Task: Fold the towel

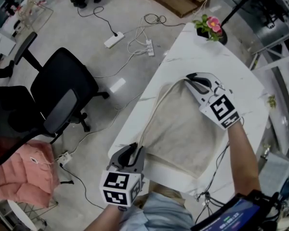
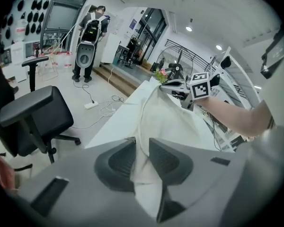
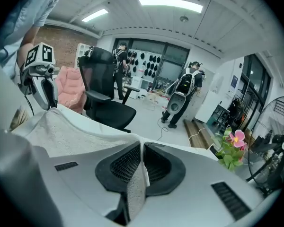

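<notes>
Near corner of the towel [image 1: 183, 129] could drop crooked.
Left tongs [image 1: 133, 150] gape loosely around it; right tongs [image 1: 190, 81] pinch the far corner.

A white table [image 1: 195, 52] carries a beige towel [image 1: 183, 134] and a potted flower [image 1: 211, 27].

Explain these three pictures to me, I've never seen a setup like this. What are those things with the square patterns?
There is no robot here. A person holds two hand clamps, called grippers, and each carries a cube of square markers. The head view comes from a camera on the person's head, looking down. The other two views come from cameras riding on the grippers. A beige towel lies on the white table, near a potted flower. The right gripper is clamped shut on the towel's far end. The left gripper has its jaws apart, with the towel's near edge between them.
</notes>
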{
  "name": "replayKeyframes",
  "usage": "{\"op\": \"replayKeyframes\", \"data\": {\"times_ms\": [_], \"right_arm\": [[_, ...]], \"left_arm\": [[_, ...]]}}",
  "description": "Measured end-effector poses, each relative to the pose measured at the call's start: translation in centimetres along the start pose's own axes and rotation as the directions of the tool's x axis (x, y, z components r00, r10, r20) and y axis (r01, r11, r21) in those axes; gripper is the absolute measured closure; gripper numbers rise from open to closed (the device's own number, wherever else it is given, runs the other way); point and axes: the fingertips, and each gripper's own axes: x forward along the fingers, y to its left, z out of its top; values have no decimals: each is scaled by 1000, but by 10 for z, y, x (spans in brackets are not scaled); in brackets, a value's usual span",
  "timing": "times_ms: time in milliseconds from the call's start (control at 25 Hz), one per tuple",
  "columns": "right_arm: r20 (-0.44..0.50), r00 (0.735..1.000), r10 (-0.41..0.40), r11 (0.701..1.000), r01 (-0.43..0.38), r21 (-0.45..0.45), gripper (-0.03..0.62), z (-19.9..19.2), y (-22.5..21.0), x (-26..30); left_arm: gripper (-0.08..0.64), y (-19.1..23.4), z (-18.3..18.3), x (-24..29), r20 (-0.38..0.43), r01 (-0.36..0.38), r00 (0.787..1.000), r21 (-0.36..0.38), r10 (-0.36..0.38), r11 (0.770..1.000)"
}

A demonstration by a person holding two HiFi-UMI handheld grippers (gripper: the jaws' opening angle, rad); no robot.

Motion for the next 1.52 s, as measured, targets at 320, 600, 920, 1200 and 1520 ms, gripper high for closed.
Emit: {"op": "replayKeyframes", "data": {"times_ms": [320, 600, 920, 1200, 1520], "right_arm": [[96, 992, 83, 996, -80, -34, 555, 1, 8, -3], [54, 994, 93, 996, -92, -16, 555, -19, 1, 9], [-85, 990, 116, 992, -120, -36, 553, -52, 10, 42], [53, 998, 30, 988, -38, 151, 387, -11, -16, -3], [55, 992, -114, 957, 95, 274, 473, -12, -5, -126]], "left_arm": [[469, 29, -3, 13, -7, -79, 997, -77, 78, 994], [488, 45, 8, 28, 1, -105, 994, -65, 105, 992], [492, 53, 26, 38, 32, -103, 994, -36, 105, 994], [465, 65, 20, 3, 88, -165, 981, -91, 173, 982], [474, -11, 9, -8, 94, -10, 996, 28, 8, 1000]]}}
